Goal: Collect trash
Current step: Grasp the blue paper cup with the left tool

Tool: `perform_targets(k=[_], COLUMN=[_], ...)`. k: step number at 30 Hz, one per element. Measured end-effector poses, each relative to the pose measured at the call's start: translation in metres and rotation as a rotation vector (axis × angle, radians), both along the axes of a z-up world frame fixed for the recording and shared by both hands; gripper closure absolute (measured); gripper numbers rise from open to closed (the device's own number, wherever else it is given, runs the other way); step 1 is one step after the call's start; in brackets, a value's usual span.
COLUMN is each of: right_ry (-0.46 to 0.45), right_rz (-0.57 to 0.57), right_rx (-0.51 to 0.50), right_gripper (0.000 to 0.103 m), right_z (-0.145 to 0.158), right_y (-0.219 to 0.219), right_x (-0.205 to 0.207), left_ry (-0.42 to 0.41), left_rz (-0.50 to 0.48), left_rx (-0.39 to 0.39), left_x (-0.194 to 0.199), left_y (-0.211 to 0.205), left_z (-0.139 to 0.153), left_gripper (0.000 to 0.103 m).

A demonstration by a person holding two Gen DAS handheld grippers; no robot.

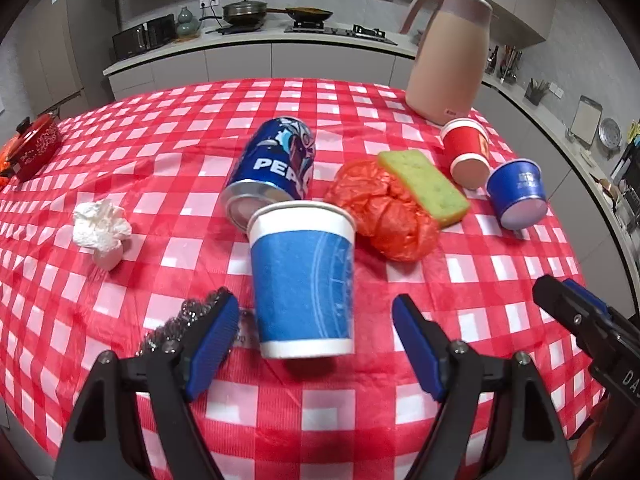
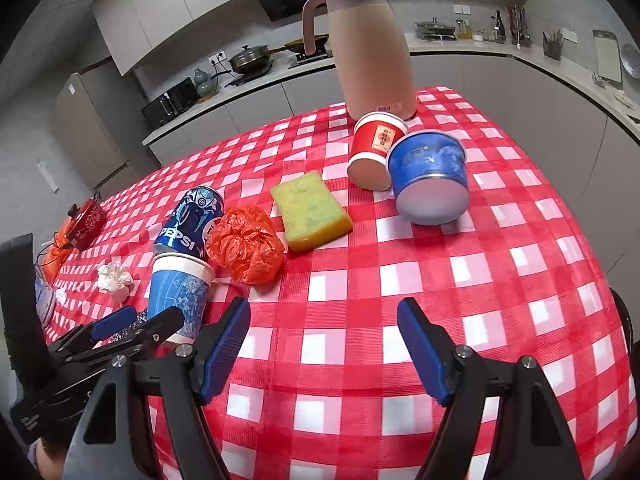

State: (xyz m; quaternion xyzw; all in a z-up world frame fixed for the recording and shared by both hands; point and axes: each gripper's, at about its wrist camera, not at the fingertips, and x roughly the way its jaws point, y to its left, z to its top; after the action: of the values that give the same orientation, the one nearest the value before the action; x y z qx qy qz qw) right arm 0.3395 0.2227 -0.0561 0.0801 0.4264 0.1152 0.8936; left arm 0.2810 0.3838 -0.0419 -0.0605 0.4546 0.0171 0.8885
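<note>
My left gripper [image 1: 316,328] is open, its fingers on either side of an upright blue paper cup [image 1: 304,280], not touching it. Behind the cup lies a Pepsi can [image 1: 272,164] on its side. A crumpled red plastic bag [image 1: 384,212] and a yellow-green sponge [image 1: 424,186] lie to its right. A tipped red cup [image 1: 468,152] and a tipped blue cup [image 1: 516,192] lie further right. A white tissue wad [image 1: 102,226] lies to the left. My right gripper [image 2: 324,328] is open and empty above the tablecloth, short of the tipped blue cup [image 2: 430,176].
A pink thermos jug [image 1: 448,56] stands at the table's far right. A steel scourer [image 1: 188,320] lies by my left finger. A red pot [image 1: 34,148] sits at the far left edge. The red checked tablecloth [image 2: 480,280] drops off at the near edge.
</note>
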Motion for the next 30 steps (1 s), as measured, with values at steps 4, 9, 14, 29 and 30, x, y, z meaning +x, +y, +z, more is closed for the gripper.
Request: perform_targets(k=[4, 9, 14, 29, 30], right_ry=[0.013, 0.018, 0.027, 0.03, 0.029], right_rz=[-0.017, -0.026, -0.036, -0.057, -0.059], right_rx=[-0.006, -0.014, -0.019, -0.014, -0.014], right_gripper=[0.025, 0.025, 0.025, 0.025, 0.025], right_z=[-0.004, -0.006, -0.009, -0.012, -0.011], right_y=[0.005, 0.009, 0.009, -0.007, -0.008], right_x=[0.004, 0.007, 0.01, 0.022, 0.023], left_ry=[0.017, 0.029, 0.042, -0.027, -0.032], left_rz=[-0.017, -0.032, -0.045, -0.066, -0.069], left_rx=[0.003, -0.006, -0.007, -0.058, -0.062], left_x=[0.008, 0.018, 0.022, 0.015, 0.016], left_y=[0.003, 0.005, 0.006, -0.006, -0.009], left_z=[-0.007, -0.017, -0.027, -0.009, -0.007], left_gripper=[0.023, 0.023, 0.034, 0.04, 0.04])
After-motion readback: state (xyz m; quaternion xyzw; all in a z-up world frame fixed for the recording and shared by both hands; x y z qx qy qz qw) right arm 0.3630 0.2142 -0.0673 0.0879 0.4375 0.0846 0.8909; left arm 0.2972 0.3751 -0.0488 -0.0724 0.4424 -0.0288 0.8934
